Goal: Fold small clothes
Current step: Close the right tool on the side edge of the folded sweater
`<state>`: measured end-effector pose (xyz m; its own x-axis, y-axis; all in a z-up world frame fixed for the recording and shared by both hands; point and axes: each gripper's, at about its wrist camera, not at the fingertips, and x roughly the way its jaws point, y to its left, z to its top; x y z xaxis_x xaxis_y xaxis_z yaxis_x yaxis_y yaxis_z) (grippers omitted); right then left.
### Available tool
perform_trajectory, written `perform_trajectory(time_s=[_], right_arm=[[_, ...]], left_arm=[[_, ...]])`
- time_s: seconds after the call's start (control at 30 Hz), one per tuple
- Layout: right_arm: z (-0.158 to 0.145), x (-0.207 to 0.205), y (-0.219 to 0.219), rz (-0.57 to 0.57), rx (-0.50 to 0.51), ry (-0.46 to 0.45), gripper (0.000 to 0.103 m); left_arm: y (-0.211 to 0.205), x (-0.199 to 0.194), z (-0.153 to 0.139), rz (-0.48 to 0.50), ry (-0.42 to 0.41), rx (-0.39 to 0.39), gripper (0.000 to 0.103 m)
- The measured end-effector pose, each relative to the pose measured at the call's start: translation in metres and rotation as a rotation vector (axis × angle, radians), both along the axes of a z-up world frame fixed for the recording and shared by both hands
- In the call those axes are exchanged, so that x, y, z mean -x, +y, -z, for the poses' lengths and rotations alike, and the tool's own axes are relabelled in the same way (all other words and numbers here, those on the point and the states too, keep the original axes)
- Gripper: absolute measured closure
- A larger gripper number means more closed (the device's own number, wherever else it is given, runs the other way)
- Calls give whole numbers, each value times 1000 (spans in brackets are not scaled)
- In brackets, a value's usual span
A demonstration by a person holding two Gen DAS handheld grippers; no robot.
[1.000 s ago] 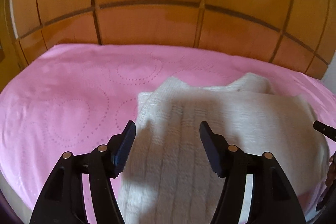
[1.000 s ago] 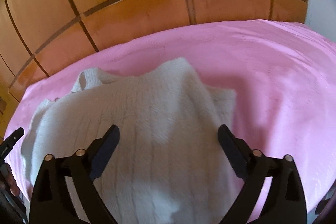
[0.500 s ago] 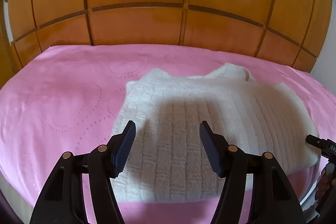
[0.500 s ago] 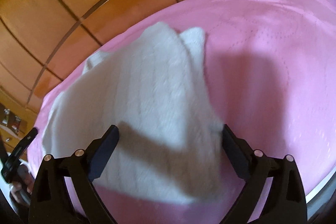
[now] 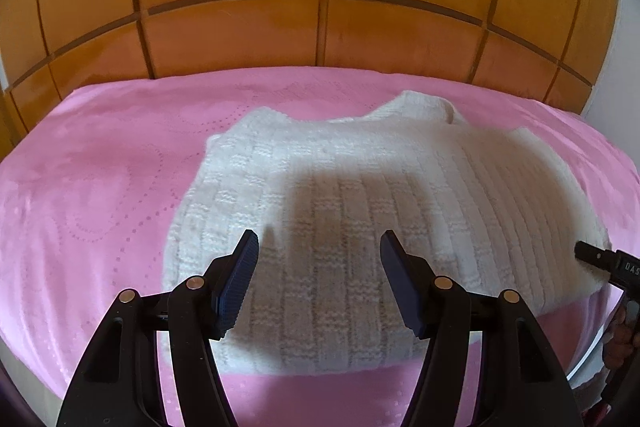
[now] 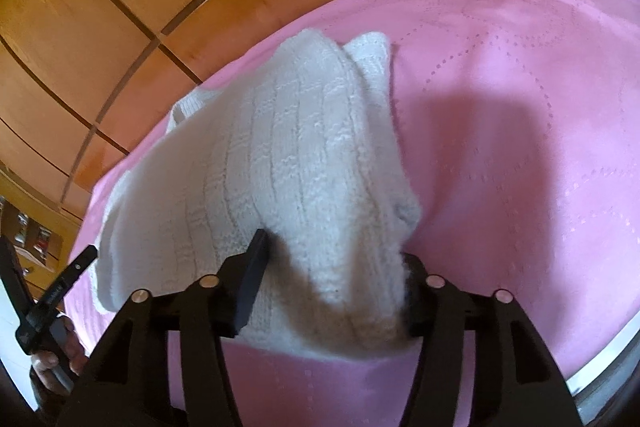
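Since the earlier frames the left claw point(image 5: 318, 287) has drawn back toward the bed's near edge, so the whole white knit sweater point(image 5: 360, 211) now shows ahead of it instead of filling the view. Its jaws stand spread with nothing gripped; the knit lies beyond and below the pads, no contact visible.

Sweater: flat on the pink bedspread point(image 5: 100, 187), nearer the near edge and right of centre in the left wrist view, neckline toward the headboard, hem just short of the near edge.

Right claw point(image 6: 332, 275): a second ago wide apart above the knit, now closing, with the sweater's right-hand corner bunched up between the jaws. One pad is buried in the wool, the other sits beside the fold; a firm pinch is not yet clear. That corner is lifted off the bedspread in a ridge.

Judgement: the first side fold is starting; the right side is being gathered to carry across, while the left side is not yet taken.

Surface: pink bedspread with dotted stitched circles, soft, likely to drag with the knit. Behind it, a wooden panelled headboard point(image 5: 320, 7) in orange-brown squares. White wall point(image 5: 624, 67) at far right.
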<state>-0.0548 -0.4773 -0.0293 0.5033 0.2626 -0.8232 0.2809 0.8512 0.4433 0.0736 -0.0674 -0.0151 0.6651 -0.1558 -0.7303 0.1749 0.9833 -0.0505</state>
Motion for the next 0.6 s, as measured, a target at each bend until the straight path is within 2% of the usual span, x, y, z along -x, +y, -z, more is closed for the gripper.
perform_trajectory(time_s=[0.23, 0.4, 0.5, 0.6], right_arm=[[-2, -6, 15, -41, 34, -8, 17], [-6, -5, 11, -51, 12, 4, 14], [-3, 0, 7, -46, -21, -14, 14], [-4, 0, 7, -52, -22, -18, 15]], left_arm=[[-24, -16, 3, 53, 5, -13, 41], [-55, -45, 15, 112, 40, -44, 41], [-69, -73, 30, 93, 83, -74, 32], [-73, -86, 34, 58, 95, -60, 30]])
